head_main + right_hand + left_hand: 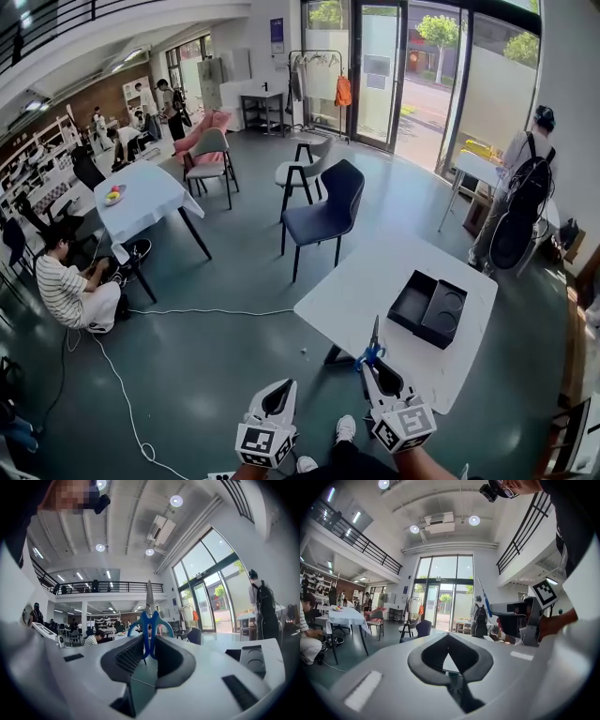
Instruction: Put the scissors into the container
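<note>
Right claw [371,364] clamps the scissors [375,334] by their blue handles (blades up), left claw [284,385] closed on nothing

Your left white plastic gripper [281,389] and your right white plastic gripper [377,370] have black inner pads. Each one carries a white cube with black square markers. You wear dark trousers [349,461] and white shoes [345,428].

Two grippers, left gripper [279,387], right gripper [375,366], one scissors [374,337], one container [428,307], two compartments, one table [375,281].
</note>
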{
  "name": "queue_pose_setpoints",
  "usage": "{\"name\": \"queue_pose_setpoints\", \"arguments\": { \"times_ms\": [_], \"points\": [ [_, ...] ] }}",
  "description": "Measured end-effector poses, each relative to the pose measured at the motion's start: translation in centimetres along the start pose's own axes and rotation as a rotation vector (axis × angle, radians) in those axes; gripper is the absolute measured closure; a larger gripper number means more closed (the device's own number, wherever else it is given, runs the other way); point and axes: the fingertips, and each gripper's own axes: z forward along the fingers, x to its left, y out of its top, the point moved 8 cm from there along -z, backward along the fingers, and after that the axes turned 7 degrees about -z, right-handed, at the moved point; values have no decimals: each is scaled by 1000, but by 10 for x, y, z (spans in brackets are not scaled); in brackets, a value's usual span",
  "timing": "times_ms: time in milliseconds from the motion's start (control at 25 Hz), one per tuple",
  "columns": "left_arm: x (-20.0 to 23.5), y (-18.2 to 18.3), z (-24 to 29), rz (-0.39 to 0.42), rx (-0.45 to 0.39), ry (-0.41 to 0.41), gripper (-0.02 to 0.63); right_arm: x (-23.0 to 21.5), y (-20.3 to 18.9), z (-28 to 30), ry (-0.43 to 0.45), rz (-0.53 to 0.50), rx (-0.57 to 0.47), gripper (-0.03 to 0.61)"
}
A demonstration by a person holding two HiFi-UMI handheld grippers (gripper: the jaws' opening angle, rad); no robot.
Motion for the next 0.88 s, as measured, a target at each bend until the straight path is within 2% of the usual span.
{"name": "queue_pose_setpoints", "arguments": {
  "times_ms": [480, 880],
  "points": [
    [12, 22, 71, 34, 0, -21, 604, -55, 0, 48, -37, -5, -17, 499],
    [-2, 31, 156, 49, 17, -57, 604, -126, 8, 80, -55, -1, -44, 499]
  ]
}}
